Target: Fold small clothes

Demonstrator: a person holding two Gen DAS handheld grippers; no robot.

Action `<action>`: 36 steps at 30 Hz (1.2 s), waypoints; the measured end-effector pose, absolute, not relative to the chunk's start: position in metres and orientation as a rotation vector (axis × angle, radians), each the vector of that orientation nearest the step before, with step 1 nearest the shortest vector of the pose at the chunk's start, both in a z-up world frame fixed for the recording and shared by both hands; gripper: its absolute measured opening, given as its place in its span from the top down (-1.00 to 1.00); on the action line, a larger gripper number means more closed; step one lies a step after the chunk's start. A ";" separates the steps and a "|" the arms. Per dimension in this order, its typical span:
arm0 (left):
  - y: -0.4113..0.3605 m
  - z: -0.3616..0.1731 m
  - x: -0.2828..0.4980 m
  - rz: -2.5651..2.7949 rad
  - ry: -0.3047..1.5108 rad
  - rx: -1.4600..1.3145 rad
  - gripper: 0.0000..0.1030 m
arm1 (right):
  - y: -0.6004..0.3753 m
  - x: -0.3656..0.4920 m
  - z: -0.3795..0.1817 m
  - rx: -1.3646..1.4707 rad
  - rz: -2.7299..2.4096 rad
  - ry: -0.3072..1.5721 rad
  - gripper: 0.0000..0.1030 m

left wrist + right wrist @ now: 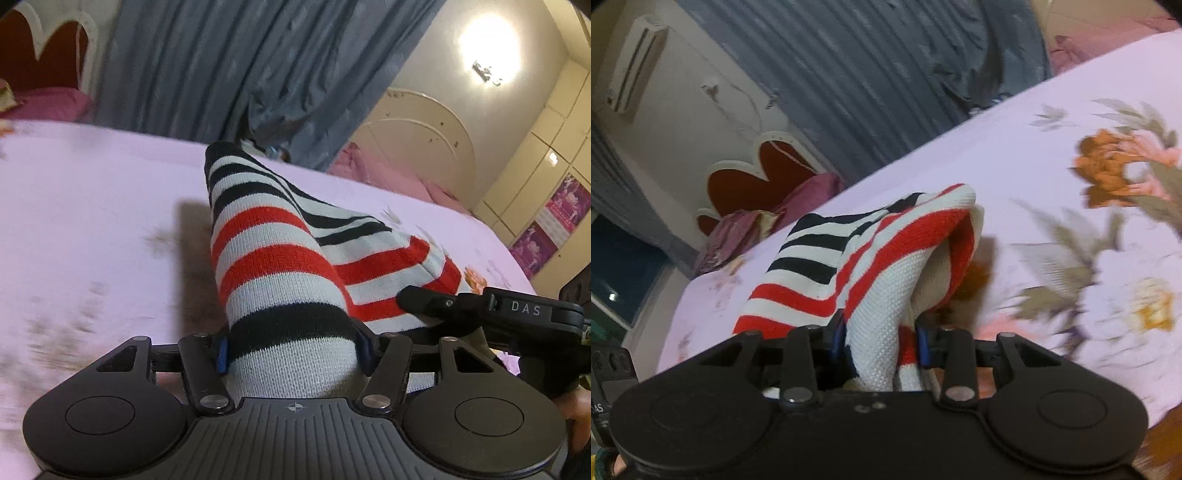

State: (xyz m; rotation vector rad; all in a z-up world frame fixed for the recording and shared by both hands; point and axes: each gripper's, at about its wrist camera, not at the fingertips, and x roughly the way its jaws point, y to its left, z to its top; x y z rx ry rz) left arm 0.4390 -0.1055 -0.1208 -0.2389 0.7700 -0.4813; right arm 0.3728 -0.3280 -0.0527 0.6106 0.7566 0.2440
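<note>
A small knit garment with red, black and white stripes (280, 266) is lifted off the pink floral bedsheet (92, 206). My left gripper (291, 350) is shut on one bunched end of it. The right gripper's fingers (424, 299) show at the right in the left wrist view, pinching the same cloth. In the right wrist view my right gripper (882, 343) is shut on the other bunched end of the striped garment (857, 258), which hangs folded over above the bedsheet (1034, 177).
Grey curtains (229, 66) hang behind the bed. A red and white headboard (750, 181) with purple pillows (738, 232) stands at the bed's end. White wardrobes (424, 136) stand at the back right. A pink cloth pile (369, 170) lies past the bed's far edge.
</note>
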 end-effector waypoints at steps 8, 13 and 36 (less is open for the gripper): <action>0.012 -0.111 0.430 -0.397 0.715 -0.251 -0.16 | -0.218 0.400 -0.038 0.593 0.339 0.745 0.32; 0.101 -0.119 0.442 -0.390 0.720 -0.274 -0.16 | -0.135 0.420 -0.034 0.572 0.348 0.747 0.32; 0.229 -0.196 0.483 -0.381 0.760 -0.199 -0.46 | -0.032 0.464 -0.095 0.585 0.256 0.873 0.13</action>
